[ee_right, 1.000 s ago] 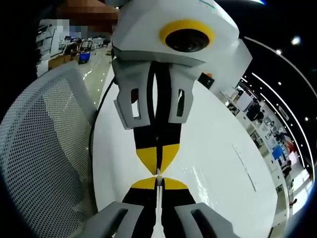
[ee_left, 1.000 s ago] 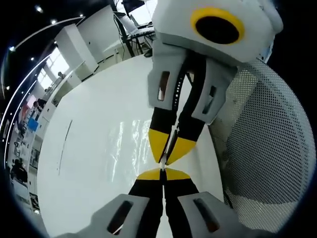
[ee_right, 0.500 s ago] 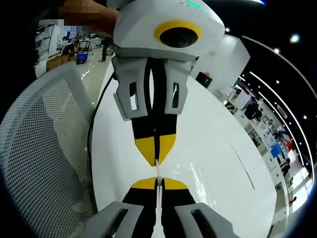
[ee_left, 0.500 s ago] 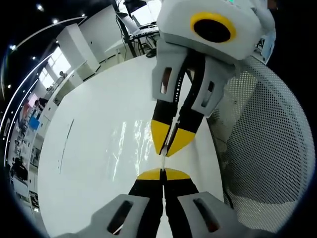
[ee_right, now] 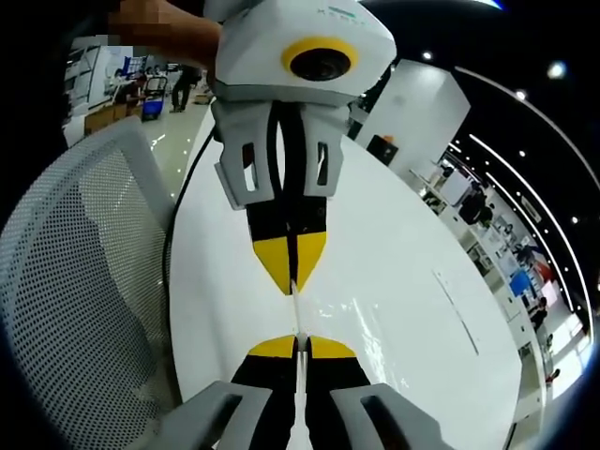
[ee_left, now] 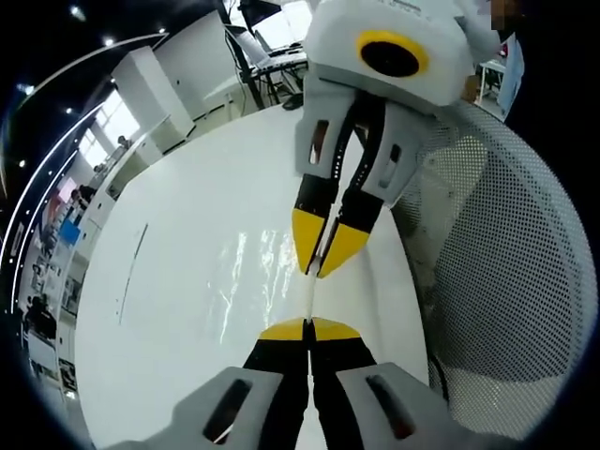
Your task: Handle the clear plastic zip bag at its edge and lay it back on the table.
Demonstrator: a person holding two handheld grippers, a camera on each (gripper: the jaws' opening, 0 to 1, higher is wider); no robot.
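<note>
Both claws clamped tight on the bag (ee_left: 253, 281) edge, left gripper (ee_left: 307, 324) at six o'clock facing the right gripper (ee_right: 298, 339), plastic stretched over the table (ee_left: 178, 234), so lower level and together, keeping tension even.

Clear plastic zip bag (ee_left: 258, 281) — glossy, wrinkled, spread over the white table, edge stretched taut (ee_right: 294, 314).
</note>
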